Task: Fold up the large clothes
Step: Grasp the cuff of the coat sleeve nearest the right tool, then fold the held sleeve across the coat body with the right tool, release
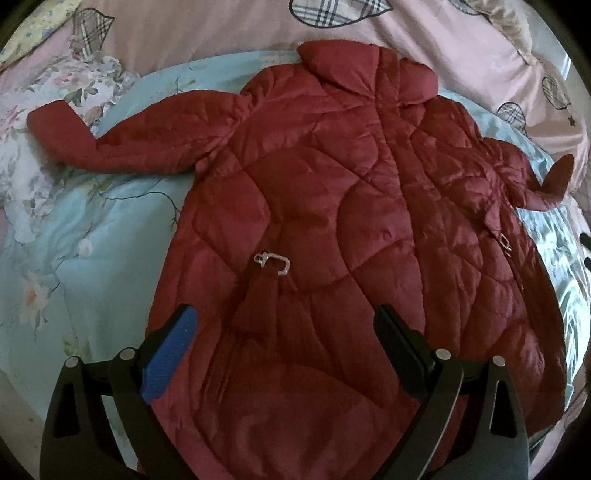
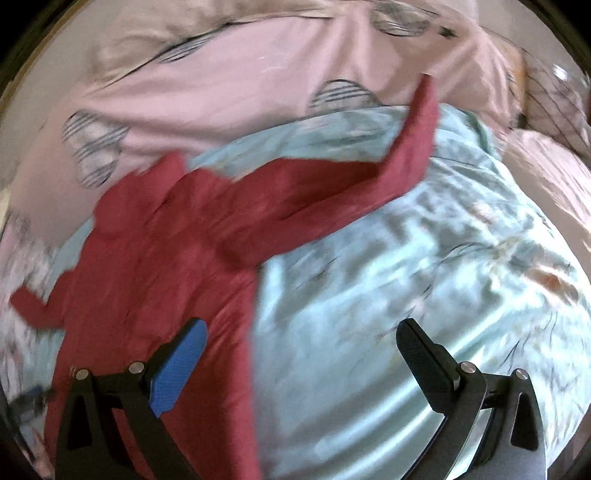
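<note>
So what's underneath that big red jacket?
The red jacket lies spread on a light blue floral quilt, which shows all around it. Pink bedding lies beyond. Whatever sits directly beneath the jacket's body is covered.

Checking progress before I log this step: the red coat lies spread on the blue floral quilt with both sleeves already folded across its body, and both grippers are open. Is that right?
Not quite. The sleeves are not folded in: the left wrist view shows one sleeve stretched out sideways, and the right wrist view shows the other also extended. The rest holds: the coat lies spread on the quilt, and the left gripper and right gripper are open.
</note>
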The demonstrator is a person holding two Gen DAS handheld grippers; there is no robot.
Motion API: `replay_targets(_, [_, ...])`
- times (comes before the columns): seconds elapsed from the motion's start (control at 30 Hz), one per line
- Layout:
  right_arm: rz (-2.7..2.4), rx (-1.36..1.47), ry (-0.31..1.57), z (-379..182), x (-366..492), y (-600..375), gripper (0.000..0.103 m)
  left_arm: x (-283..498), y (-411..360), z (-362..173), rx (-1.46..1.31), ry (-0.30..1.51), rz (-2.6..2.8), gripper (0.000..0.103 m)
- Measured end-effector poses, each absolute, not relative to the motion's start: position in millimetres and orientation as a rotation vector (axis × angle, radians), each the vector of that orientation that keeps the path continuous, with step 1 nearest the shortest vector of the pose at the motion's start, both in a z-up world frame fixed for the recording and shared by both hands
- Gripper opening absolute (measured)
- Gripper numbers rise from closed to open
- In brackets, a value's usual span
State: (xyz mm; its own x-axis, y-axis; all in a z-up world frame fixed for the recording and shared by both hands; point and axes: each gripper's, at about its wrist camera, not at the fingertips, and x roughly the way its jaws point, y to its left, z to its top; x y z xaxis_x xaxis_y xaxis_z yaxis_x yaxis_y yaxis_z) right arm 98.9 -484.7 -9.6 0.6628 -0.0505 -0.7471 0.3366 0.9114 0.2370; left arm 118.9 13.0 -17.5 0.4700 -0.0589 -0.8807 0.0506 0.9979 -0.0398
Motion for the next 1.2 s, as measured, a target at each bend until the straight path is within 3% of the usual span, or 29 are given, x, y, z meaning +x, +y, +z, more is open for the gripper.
replay_targets(0.4, [-0.422,0.585,0.697,-13.3,191.6,-613.6,0.099,155.3,12.6,-29.2,-0.055,1.089,-0.059,0.098])
replay_targets(0.57, [-0.482,0.622,0.679,-21.1,222.1,-642.8,0.078,163.3,13.5,-32.5,-0.074,1.085,-0.075,0.098])
replay_targets(0.73, [-0.478,0.65,0.68,-30.3,238.8,-657.6,0.024,166.9,12.7,-34.0,-0.026,1.071,-0.043,0.098])
replay_targets(0.9, [-0.392,0.591,0.662,-19.0,238.8,-630.4,0.014,170.3,9.8,-37.6,0.033,1.069,-0.039,0.098])
replay_targets(1.2, [-0.095,0.495,0.632,10.3,226.9,-522.7,0.013,171.2,17.4,-33.9,-0.066,1.059,-0.117,0.098])
